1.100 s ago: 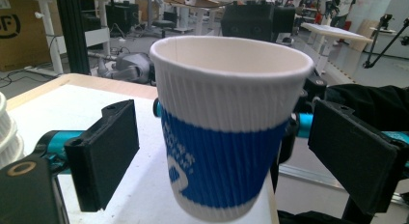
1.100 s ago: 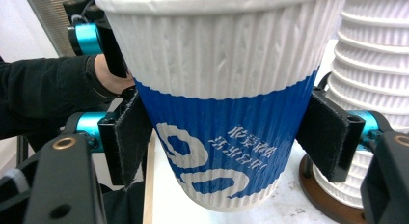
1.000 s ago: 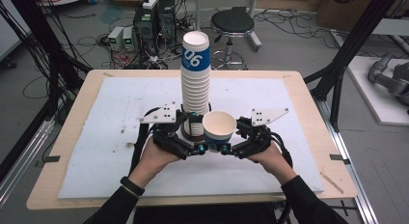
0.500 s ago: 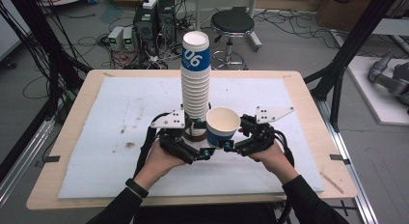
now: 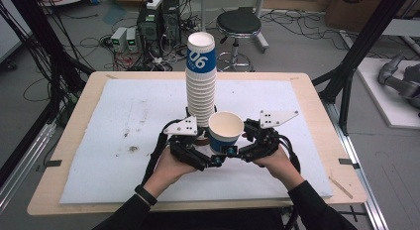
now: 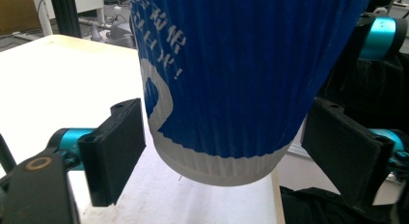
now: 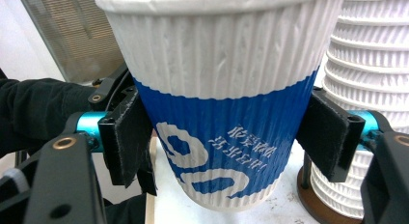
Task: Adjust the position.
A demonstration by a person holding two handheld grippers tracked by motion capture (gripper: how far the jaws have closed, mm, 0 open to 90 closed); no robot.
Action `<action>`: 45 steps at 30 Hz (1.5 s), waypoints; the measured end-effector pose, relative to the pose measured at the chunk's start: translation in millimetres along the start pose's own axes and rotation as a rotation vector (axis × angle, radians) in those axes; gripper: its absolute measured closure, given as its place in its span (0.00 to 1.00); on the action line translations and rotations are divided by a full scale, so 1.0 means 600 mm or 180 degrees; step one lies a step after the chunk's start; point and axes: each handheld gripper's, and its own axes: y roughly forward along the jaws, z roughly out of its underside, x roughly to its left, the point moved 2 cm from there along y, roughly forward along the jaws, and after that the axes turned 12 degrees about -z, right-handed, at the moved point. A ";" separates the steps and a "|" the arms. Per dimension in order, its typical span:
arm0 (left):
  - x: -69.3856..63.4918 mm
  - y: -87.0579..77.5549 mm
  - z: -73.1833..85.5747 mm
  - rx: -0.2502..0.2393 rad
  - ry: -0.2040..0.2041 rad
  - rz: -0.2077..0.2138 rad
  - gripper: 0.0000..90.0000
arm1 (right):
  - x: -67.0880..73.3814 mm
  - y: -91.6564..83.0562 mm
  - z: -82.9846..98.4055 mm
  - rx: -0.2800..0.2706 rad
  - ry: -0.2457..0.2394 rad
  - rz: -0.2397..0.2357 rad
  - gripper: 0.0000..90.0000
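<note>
The right gripper (image 7: 224,137) has its two black padded jaws pressed against opposite sides of a ribbed paper cup, white above and blue with white lettering below (image 7: 222,93), so it is clamped on that cup, which hangs upright just off the white foam mat (image 5: 99,136). The left gripper (image 6: 226,151) stands with its jaws apart either side of the same cup's base, a gap showing at each pad, gripping nothing. In the high view the cup (image 5: 226,131) sits between the two grippers, just beside a tall stack of ribbed white paper cups topped by a blue-banded one (image 5: 200,81) on a round brown base. The step looks like carrying the single cup clear of the stack; keeping the squeeze light would spare the soft wall from buckling, and keeping the cup level and off the stack would avoid toppling it. Both hands (image 5: 171,168) sit low and near together, forearms coming in over the near edge of the wooden table (image 5: 317,101).
</note>
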 end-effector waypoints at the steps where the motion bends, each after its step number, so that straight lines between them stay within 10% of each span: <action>1: 0.000 0.000 0.000 -0.0009 -0.0013 0.0021 0.20 | 0.000 0.000 0.000 0.0007 -0.0005 -0.0007 0.28; 11: 0.002 -0.004 0.001 -0.0047 -0.0024 0.0040 0.32 | 0.001 0.003 0.001 0.0021 -0.0001 -0.0031 0.27; 45: -0.004 0.002 -0.001 -0.0107 -0.0104 0.0190 0.24 | 0.008 0.003 -0.008 -0.0096 -0.0061 -0.0055 0.25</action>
